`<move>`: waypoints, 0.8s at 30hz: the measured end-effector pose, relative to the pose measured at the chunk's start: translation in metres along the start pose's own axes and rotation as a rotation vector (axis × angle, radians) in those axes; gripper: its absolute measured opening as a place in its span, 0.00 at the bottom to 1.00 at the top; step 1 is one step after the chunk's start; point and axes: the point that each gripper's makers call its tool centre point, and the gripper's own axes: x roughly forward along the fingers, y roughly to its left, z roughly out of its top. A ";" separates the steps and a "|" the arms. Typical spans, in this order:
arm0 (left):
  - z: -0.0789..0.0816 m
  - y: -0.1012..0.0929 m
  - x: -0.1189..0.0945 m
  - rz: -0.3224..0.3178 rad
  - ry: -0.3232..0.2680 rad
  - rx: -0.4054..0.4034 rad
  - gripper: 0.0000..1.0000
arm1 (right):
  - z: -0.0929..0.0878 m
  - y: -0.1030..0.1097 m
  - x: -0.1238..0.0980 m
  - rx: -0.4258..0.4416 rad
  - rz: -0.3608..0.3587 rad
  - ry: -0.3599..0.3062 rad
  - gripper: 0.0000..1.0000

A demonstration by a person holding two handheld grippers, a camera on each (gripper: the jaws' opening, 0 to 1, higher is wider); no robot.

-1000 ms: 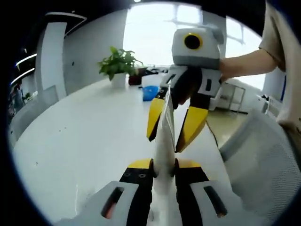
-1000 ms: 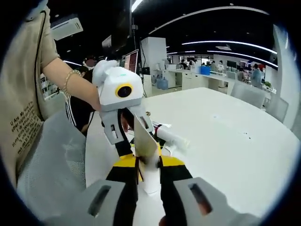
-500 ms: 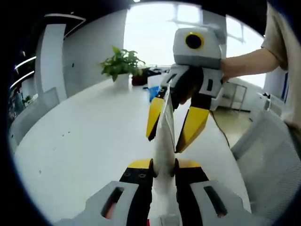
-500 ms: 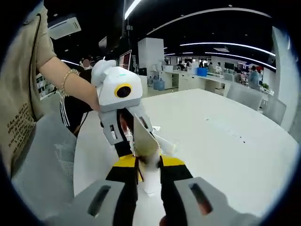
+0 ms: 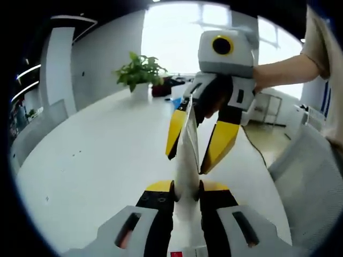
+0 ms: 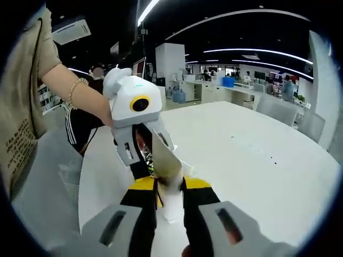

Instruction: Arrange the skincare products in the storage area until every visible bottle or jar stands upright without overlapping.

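A white skincare tube (image 5: 187, 155) is held in the air between both grippers, above the white table (image 5: 96, 160). In the left gripper view my left gripper (image 5: 187, 188) is shut on its lower part, and the tube's thin flat end runs up between the yellow fingers (image 5: 220, 143) of the right gripper (image 5: 197, 140). In the right gripper view my right gripper (image 6: 171, 186) is shut on the white tube (image 6: 171, 201). There the tube's flat tan-looking end (image 6: 163, 156) reaches up to the left gripper (image 6: 144, 160), held by a hand.
A potted plant (image 5: 138, 72) and a blue item (image 5: 176, 99) stand at the table's far end. Grey mesh chairs (image 5: 313, 184) (image 6: 45, 182) sit beside the table. The person's arm (image 5: 281, 69) and beige sleeve are close. Desks and people fill the office background.
Both grippers keep their hold on the tube. The views have tilted slightly; a second tube lying on the table in the right gripper view has slid out of sight behind the grippers.
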 end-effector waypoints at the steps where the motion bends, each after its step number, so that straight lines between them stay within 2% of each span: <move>1: 0.000 0.000 0.000 0.001 0.003 -0.010 0.14 | 0.000 0.000 0.000 0.001 0.000 0.000 0.17; 6: 0.000 0.001 0.000 0.022 0.020 -0.034 0.15 | 0.000 -0.001 0.001 0.024 -0.017 -0.008 0.19; 10: -0.003 -0.001 0.000 0.026 0.025 -0.052 0.18 | -0.002 -0.003 0.001 0.056 -0.040 -0.015 0.29; 13: -0.004 -0.002 -0.002 0.035 0.034 -0.048 0.23 | -0.003 -0.002 0.000 0.071 -0.045 -0.023 0.31; 17: -0.003 -0.002 -0.007 0.049 0.030 -0.058 0.24 | -0.006 0.002 -0.002 0.077 -0.050 -0.012 0.35; 24: -0.002 -0.008 -0.018 0.074 0.015 -0.085 0.32 | -0.007 0.008 -0.010 0.097 -0.088 -0.013 0.47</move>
